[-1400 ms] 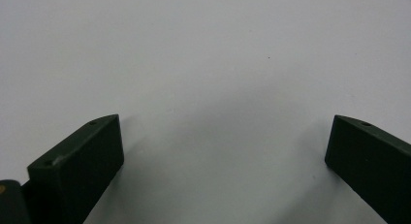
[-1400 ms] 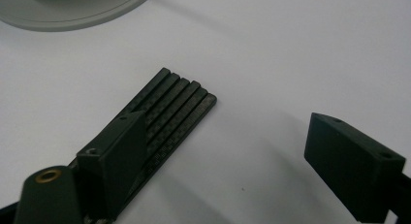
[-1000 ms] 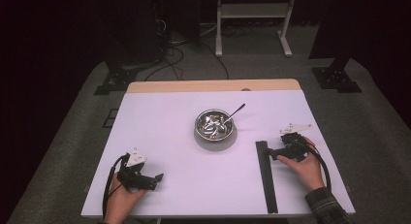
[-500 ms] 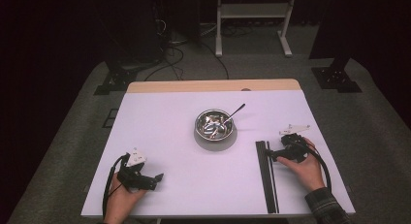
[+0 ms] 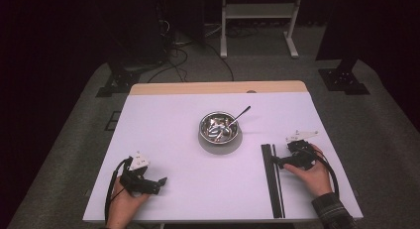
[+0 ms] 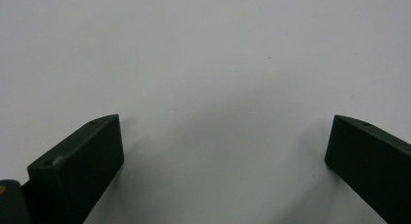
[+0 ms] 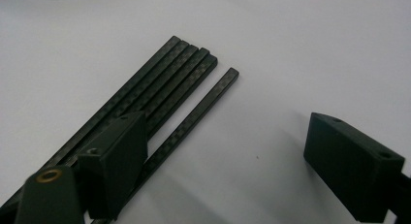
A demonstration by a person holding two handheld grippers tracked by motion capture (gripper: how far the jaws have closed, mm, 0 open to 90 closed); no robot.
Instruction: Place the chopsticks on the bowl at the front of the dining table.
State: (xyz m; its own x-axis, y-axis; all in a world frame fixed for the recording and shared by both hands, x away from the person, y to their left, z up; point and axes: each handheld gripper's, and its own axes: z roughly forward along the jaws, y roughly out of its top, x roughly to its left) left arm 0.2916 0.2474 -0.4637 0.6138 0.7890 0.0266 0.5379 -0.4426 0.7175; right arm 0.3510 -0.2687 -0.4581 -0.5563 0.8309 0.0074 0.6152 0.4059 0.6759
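Note:
Several long black carbon-fibre rods (image 5: 271, 179) lie side by side on the white table, right of centre. One rod (image 7: 194, 117) lies slightly apart from the bundle (image 7: 145, 95). My right gripper (image 5: 278, 162) rests at their far end, open, its jaws pointing left over the rods; in the right gripper view (image 7: 242, 151) the left jaw sits over the rods and nothing is held. My left gripper (image 5: 159, 182) lies on the table at the near left, open, with bare table between its jaws (image 6: 223, 151).
A metal bowl (image 5: 218, 129) with small metal pieces and a spoon (image 5: 238, 116) leaning out of it stands mid-table. The table (image 5: 163, 125) has a wooden far edge (image 5: 218, 87). Stands and cables sit on the dark floor beyond.
My right gripper has shifted slightly left toward the rods. The left gripper has stayed put.

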